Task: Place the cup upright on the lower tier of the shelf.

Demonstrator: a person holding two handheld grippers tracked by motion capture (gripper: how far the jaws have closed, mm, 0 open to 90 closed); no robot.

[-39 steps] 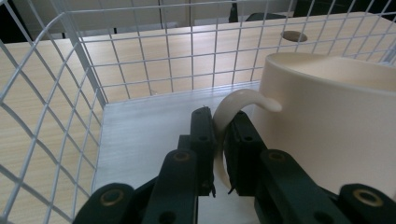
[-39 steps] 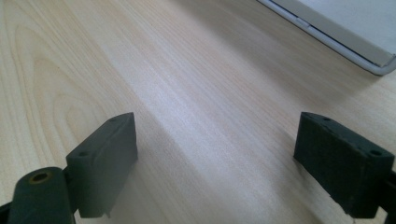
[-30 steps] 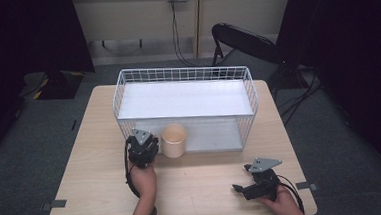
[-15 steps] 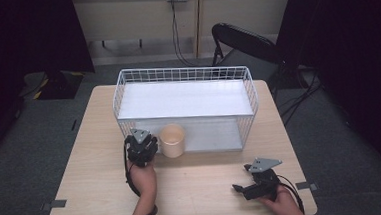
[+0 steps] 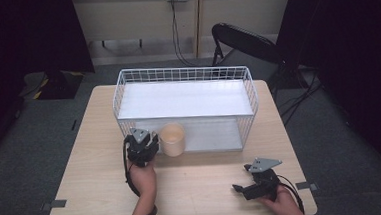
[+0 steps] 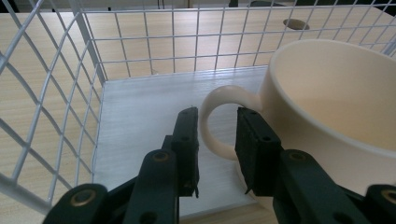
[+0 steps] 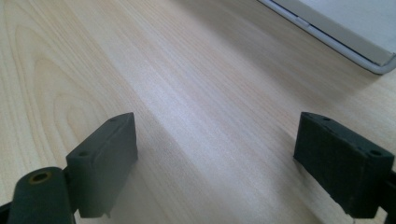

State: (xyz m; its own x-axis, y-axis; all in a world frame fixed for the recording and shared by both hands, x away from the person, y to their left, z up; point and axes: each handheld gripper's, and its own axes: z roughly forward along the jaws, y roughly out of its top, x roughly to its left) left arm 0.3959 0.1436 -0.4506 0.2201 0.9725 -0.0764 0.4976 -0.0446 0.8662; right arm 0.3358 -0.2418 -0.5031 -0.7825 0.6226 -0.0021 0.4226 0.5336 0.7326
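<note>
Cream mug point(image 6: 327, 107) in the wire basket point(image 6: 46, 116), handle between the just-opening, non-gripping left tool point(image 6: 217, 135); right tool point(image 7: 217, 154) spread wide.

Bright, even light on the table point(image 5: 98, 193) from overhead, pitch dark off to both sides. Soft shadows under the basket point(image 5: 182, 77). Slightly grainy from above. Up close, jaws a bit soft, cup point(image 6: 336, 112) rim mildly blown out, wood grain crisp.
</note>
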